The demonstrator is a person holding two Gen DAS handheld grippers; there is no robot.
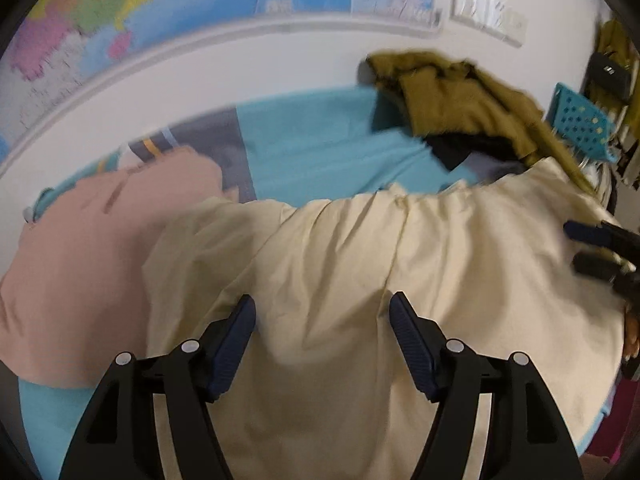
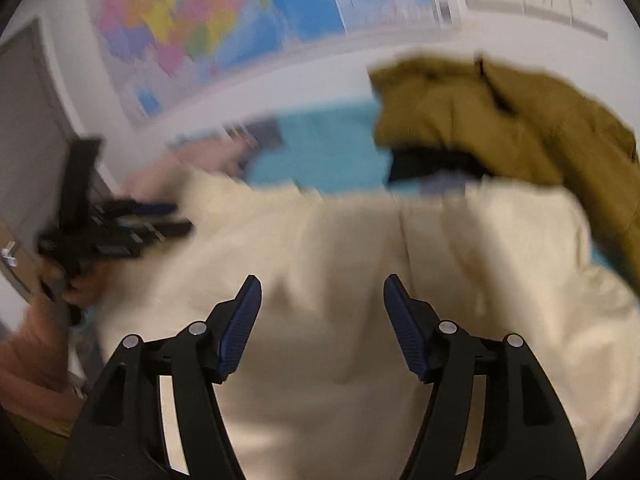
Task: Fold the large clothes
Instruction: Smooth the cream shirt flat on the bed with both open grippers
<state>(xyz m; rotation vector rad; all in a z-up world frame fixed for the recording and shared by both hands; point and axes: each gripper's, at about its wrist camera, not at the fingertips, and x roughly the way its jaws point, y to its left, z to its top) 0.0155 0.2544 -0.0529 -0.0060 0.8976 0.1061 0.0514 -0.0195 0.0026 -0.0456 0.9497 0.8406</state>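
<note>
A large cream garment (image 1: 340,272) lies spread and wrinkled over the turquoise table cover (image 1: 320,144); it also fills the right wrist view (image 2: 360,264). My left gripper (image 1: 322,312) is open just above its near part, holding nothing. My right gripper (image 2: 322,292) is open above the cream cloth, empty. The right gripper shows at the right edge of the left wrist view (image 1: 596,248). The left gripper shows at the left in the right wrist view (image 2: 160,216).
A pink garment (image 1: 92,264) lies left of the cream one. An olive-brown garment (image 1: 460,108) is heaped at the back right over dark cloth (image 1: 460,148). A turquoise perforated basket (image 1: 580,124) stands far right. A wall map (image 1: 160,12) hangs behind.
</note>
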